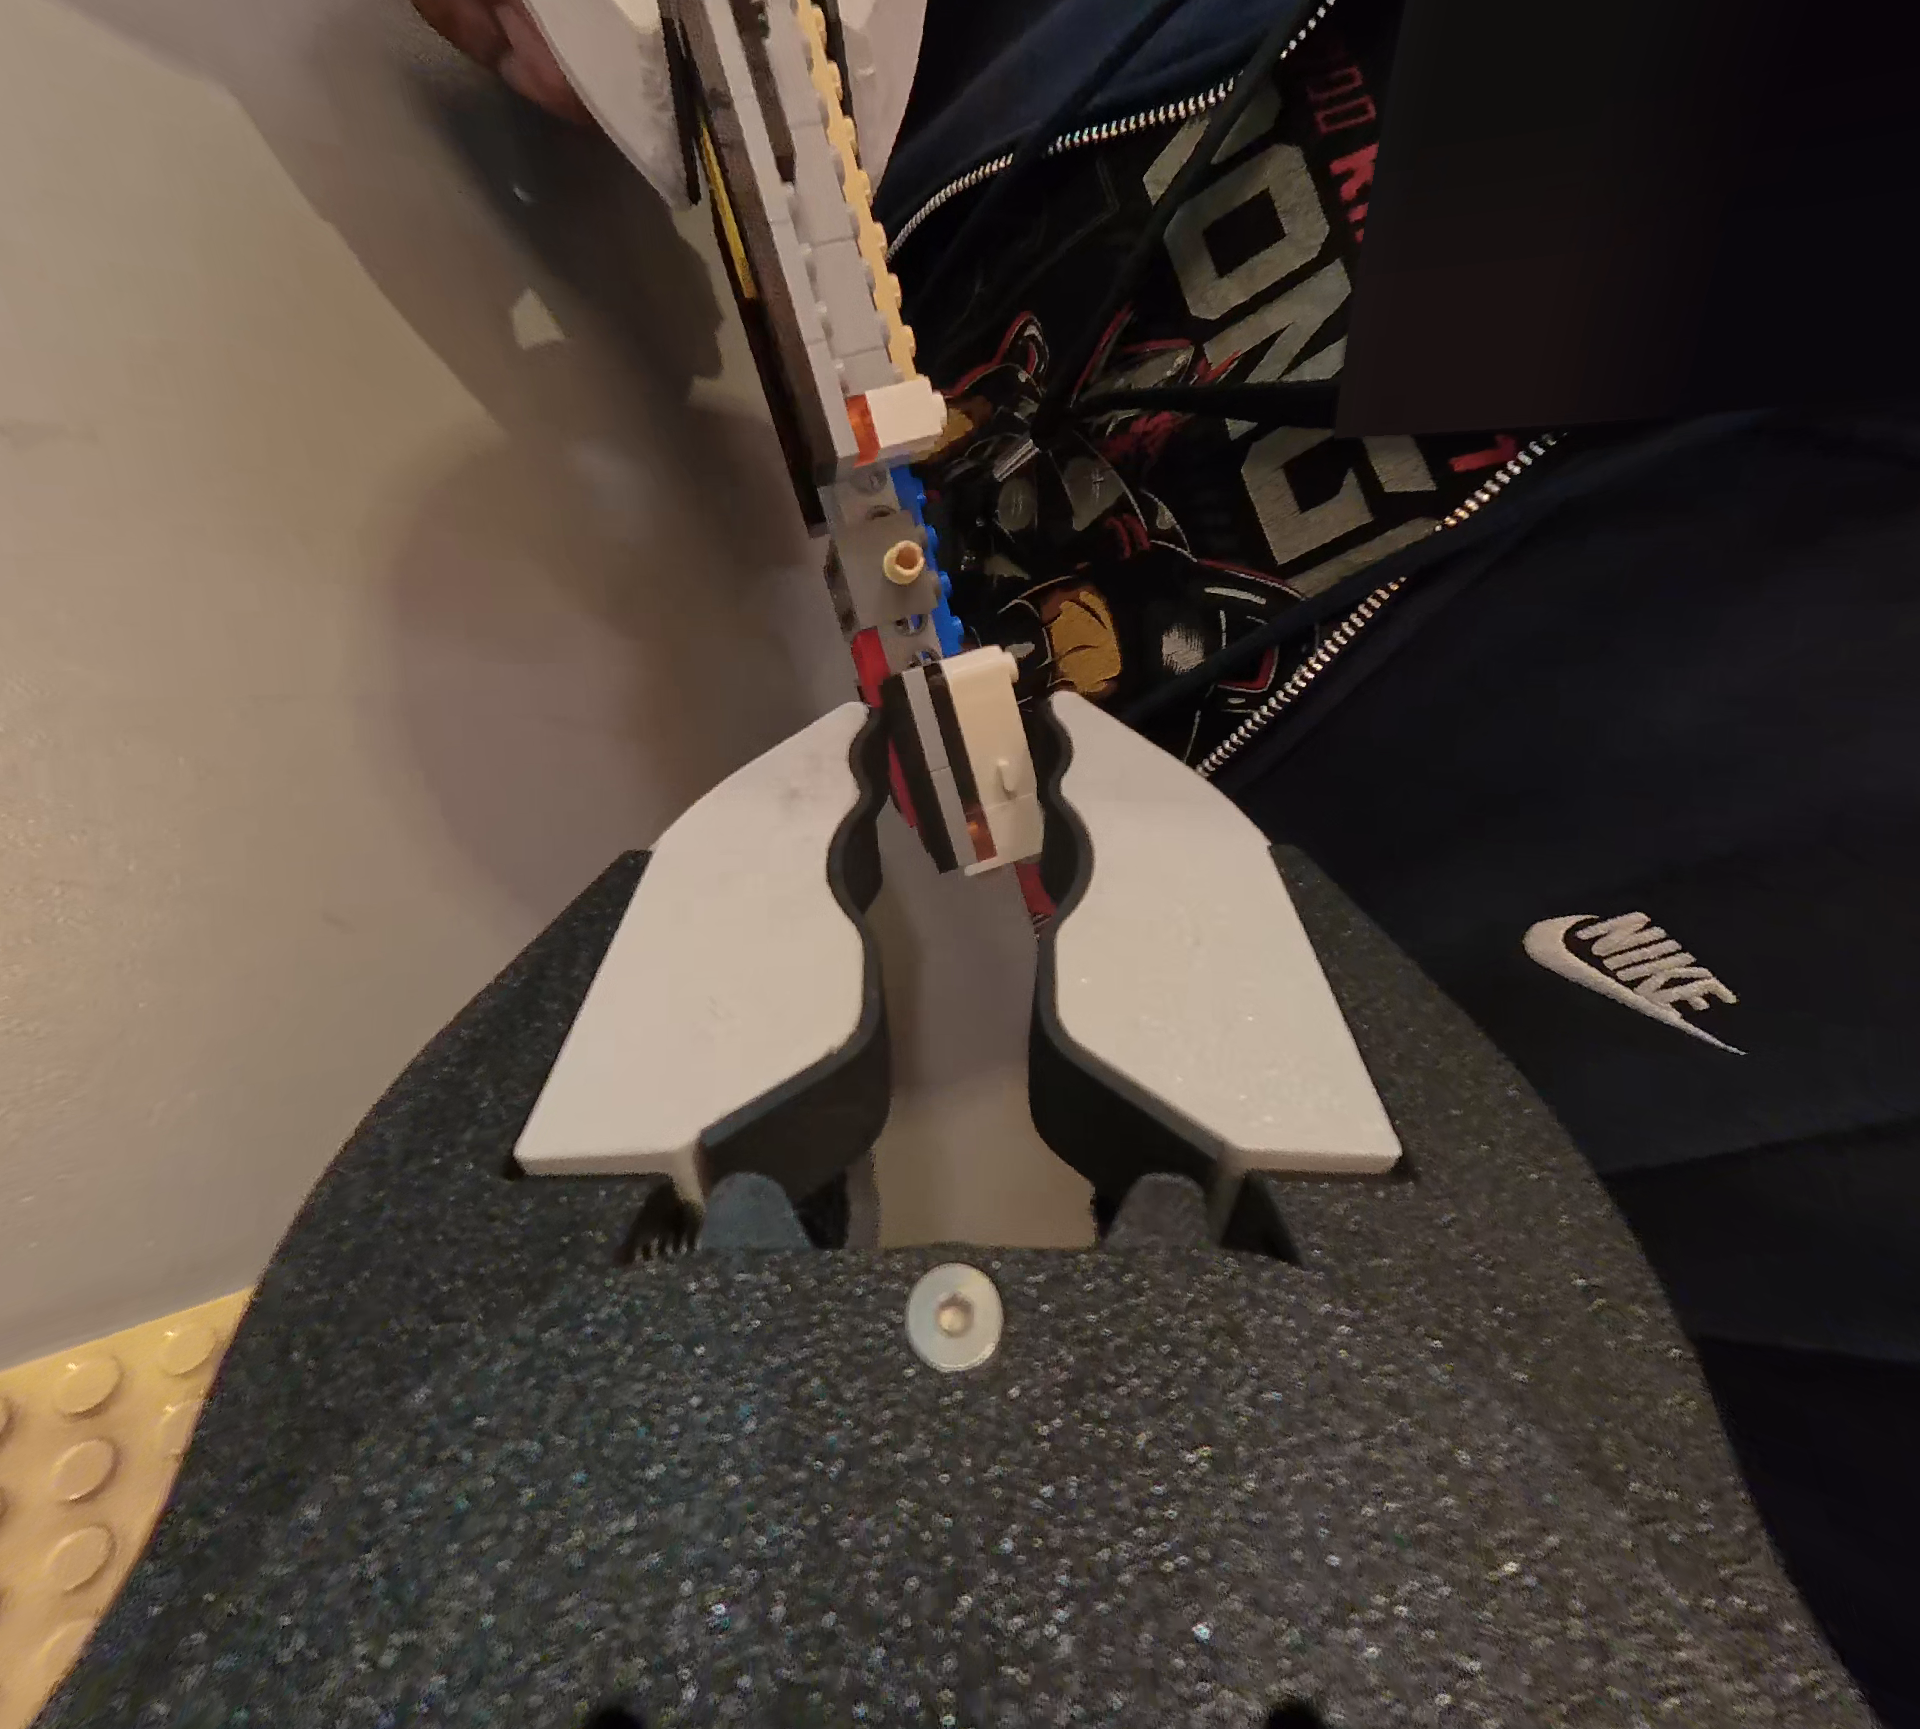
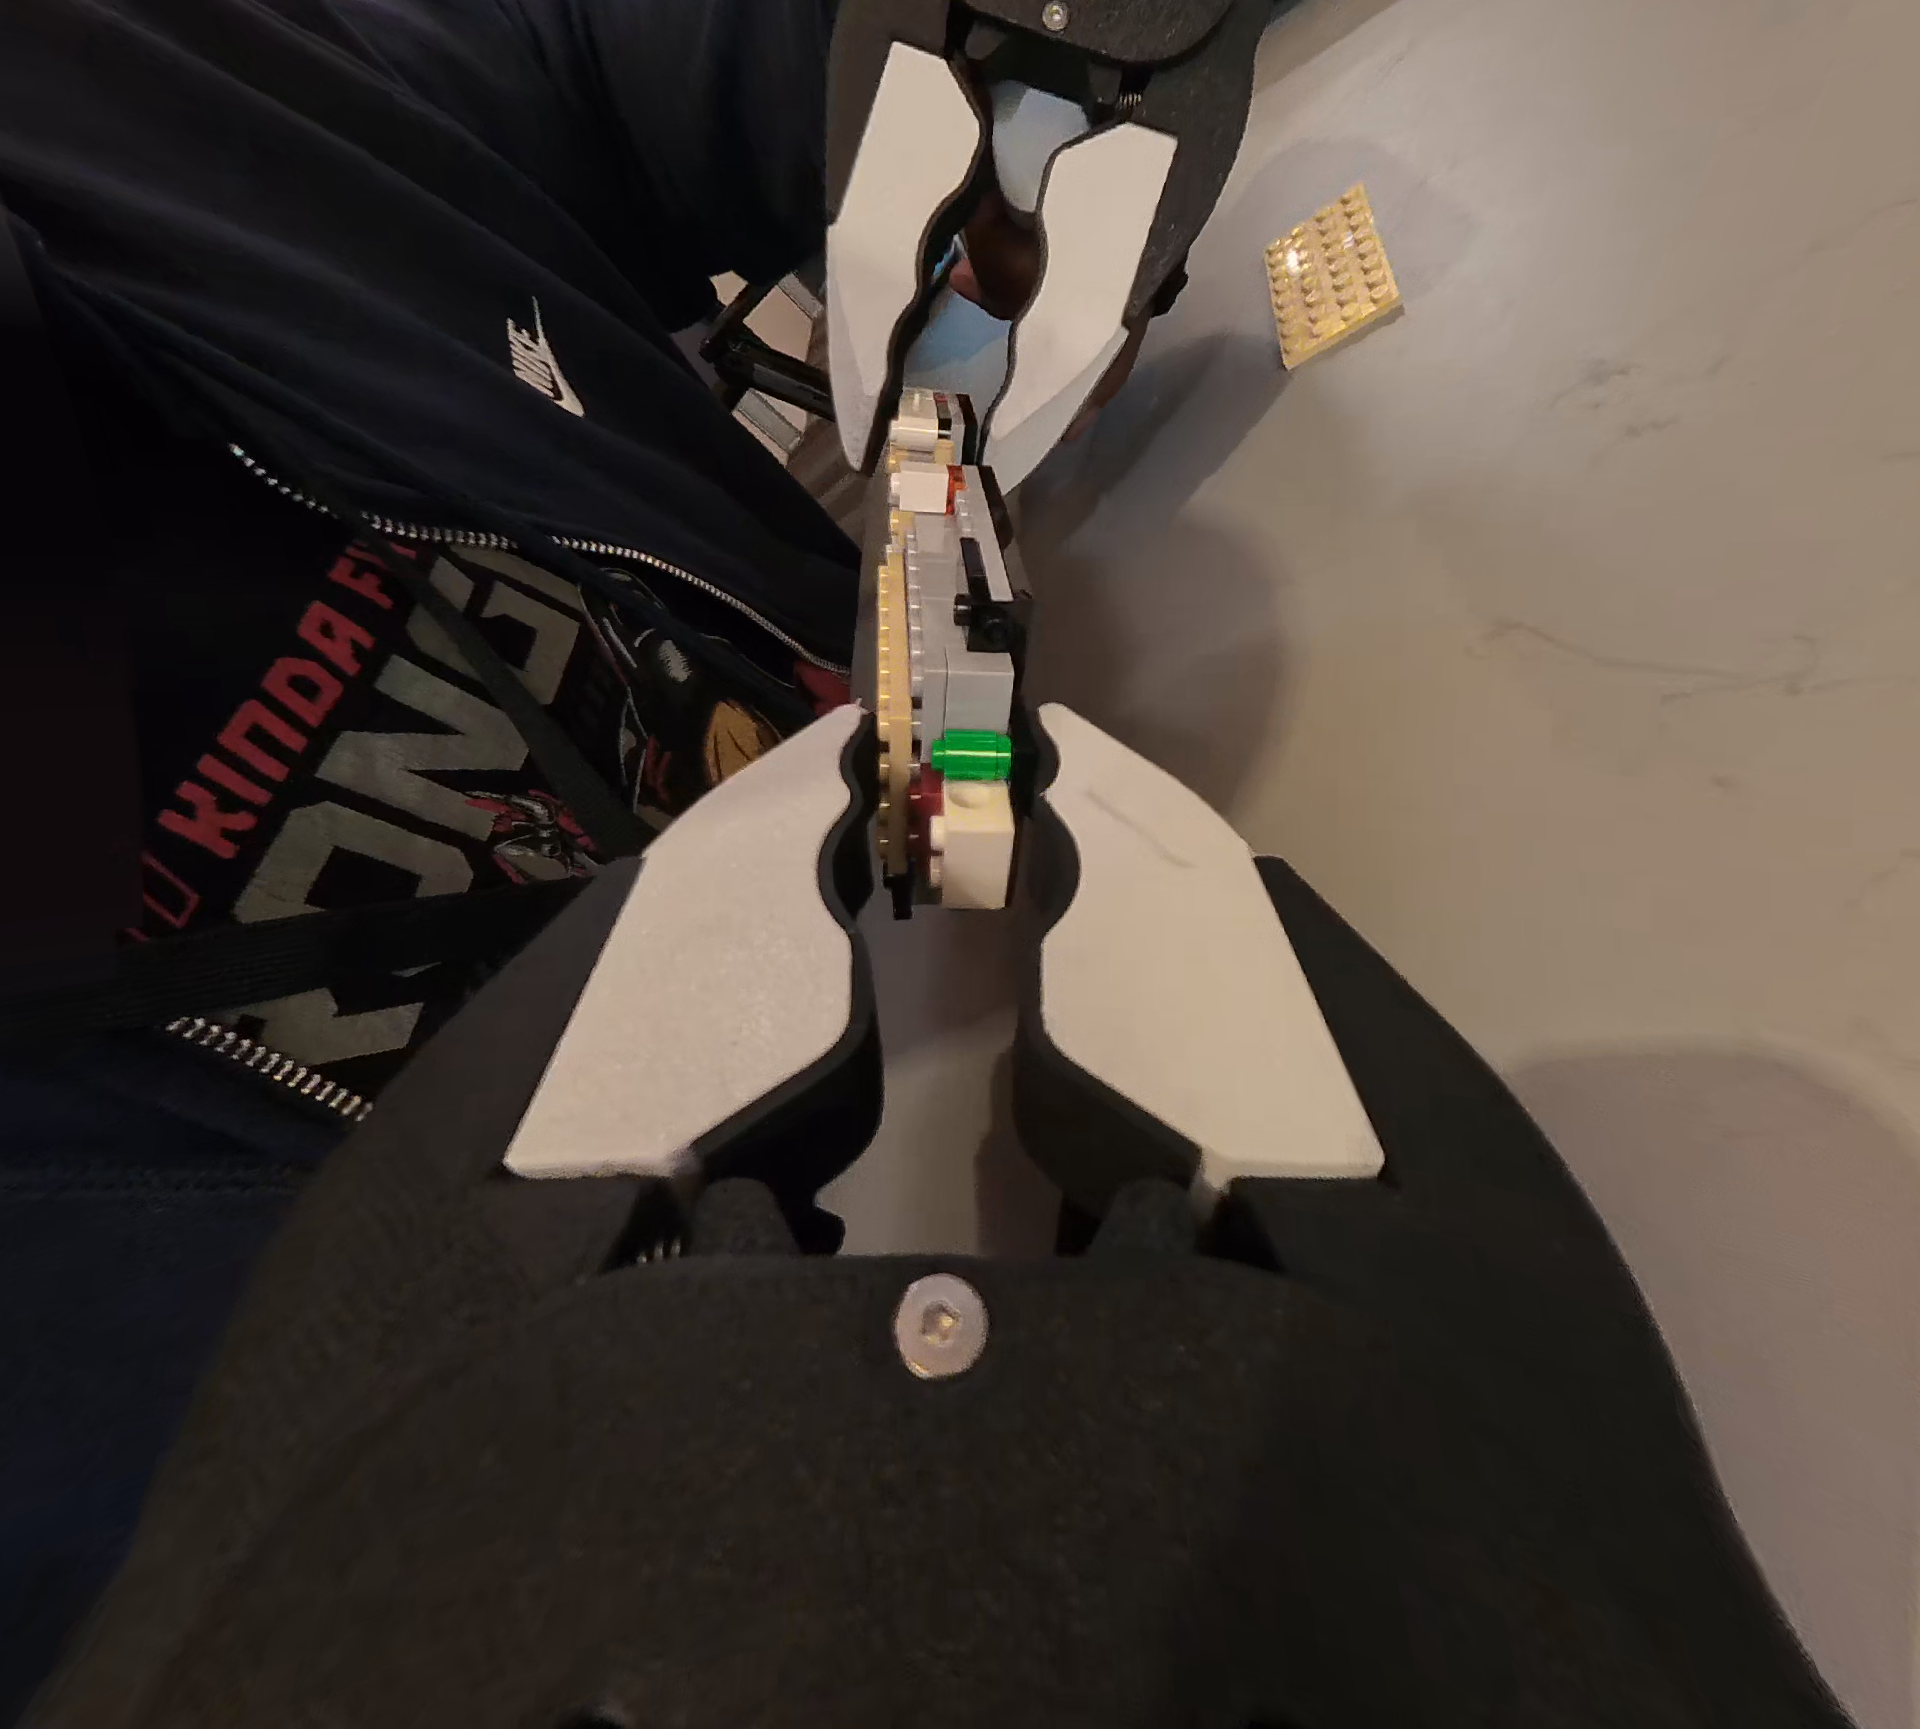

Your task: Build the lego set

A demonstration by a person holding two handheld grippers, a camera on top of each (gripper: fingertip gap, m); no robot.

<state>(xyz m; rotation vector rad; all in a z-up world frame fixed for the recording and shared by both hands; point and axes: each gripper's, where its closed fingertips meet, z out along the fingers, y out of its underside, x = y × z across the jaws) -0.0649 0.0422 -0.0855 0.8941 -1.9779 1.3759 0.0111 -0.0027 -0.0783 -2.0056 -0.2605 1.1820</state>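
Grey, tan, white brick model (image 2: 951, 640); green stud (image 2: 971, 756).

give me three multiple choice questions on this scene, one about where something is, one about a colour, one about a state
1. Where does the loose tan studded plate lie?
A. on the grey surface, apart from the brick model
B. between the right tool's fingers
C. on the person's jacket

2. What colour is the small round piece at the right tool's fingertips?
A. blue
B. green
C. orange

3. How is the long brick model held?
A. lying flat on the surface, untouched
B. by the left tool alone
C. one end between each tool's fingers

Answers:
1 A, it sits alone on the surface in the right wrist view.
2 B, bright green beside a white brick.
3 C, the left tool closes on the striped end, and the right tool on the other.
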